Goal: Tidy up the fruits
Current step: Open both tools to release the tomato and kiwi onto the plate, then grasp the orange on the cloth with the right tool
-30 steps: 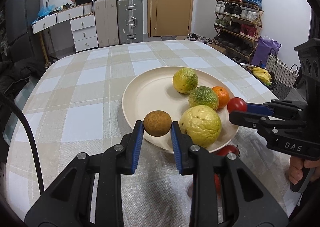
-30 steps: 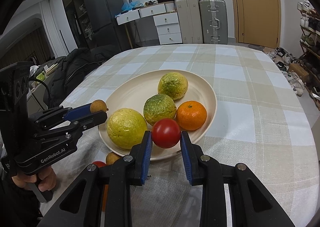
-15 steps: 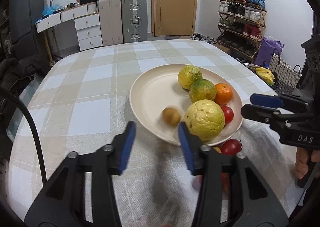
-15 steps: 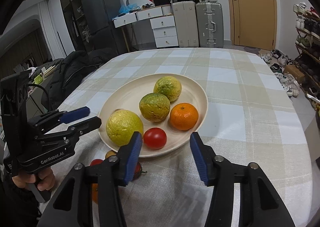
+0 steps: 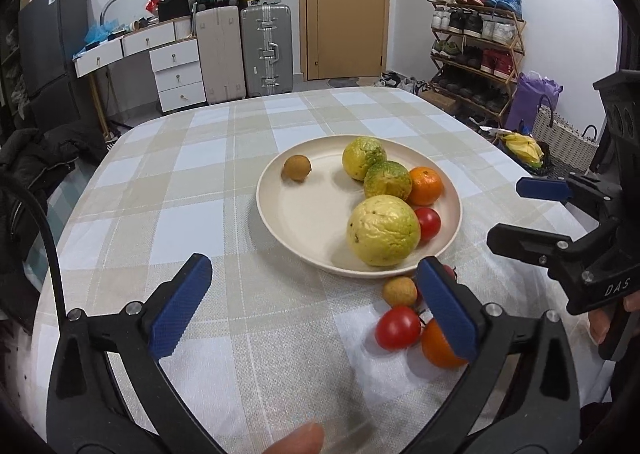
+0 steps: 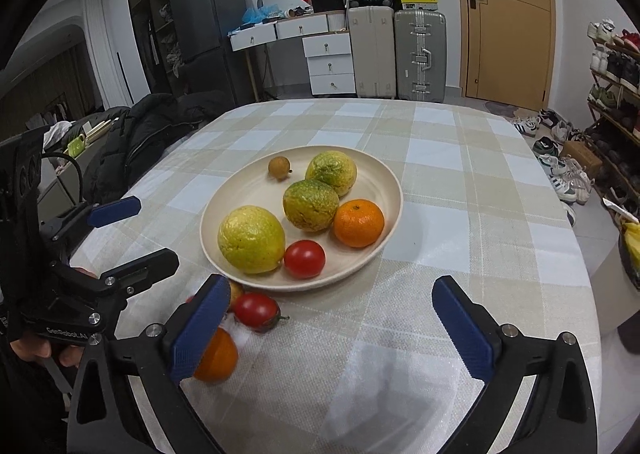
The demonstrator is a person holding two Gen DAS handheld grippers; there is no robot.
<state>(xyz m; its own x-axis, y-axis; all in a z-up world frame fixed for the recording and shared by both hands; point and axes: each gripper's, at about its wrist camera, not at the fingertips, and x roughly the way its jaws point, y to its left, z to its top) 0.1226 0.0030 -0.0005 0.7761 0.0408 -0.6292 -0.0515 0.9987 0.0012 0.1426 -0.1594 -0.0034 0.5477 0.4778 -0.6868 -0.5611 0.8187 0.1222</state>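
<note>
With both claws wide open and holding nothing, you are between picks: the left gripper [image 5: 316, 308] and the right gripper [image 6: 334, 328] both hang over the cloth on the near side of the plate [image 5: 280, 213], fingers spread well apart and pointing toward it.

On the plate you have six fruits. The big yellow one [image 5: 383, 230] sits by the near rim, with a tomato [image 5: 427, 222] touching it on the right. Behind those are the green-yellow fruit [image 5: 387, 180], the orange [image 5: 425, 185] against it, and another yellow-green fruit [image 5: 363, 157] toward the far rim. The small brown fruit [image 5: 296, 167] lies alone at the plate's far-left edge, probably because round fruit rolls on a smooth dish.

Off the plate, just beside its near rim, a cluster waits on the table [image 5: 180, 213]: a pale brown fruit [image 5: 399, 291], a second tomato [image 5: 398, 328] and a second orange [image 5: 440, 344], close together. Something red behind your left gripper's right finger is too hidden to name.

That cluster sits nearly under the inner finger of each gripper, so it looks like your next target. Take them one at a time; closing on one may nudge its neighbours, and the stemmed tomato could roll.
</note>
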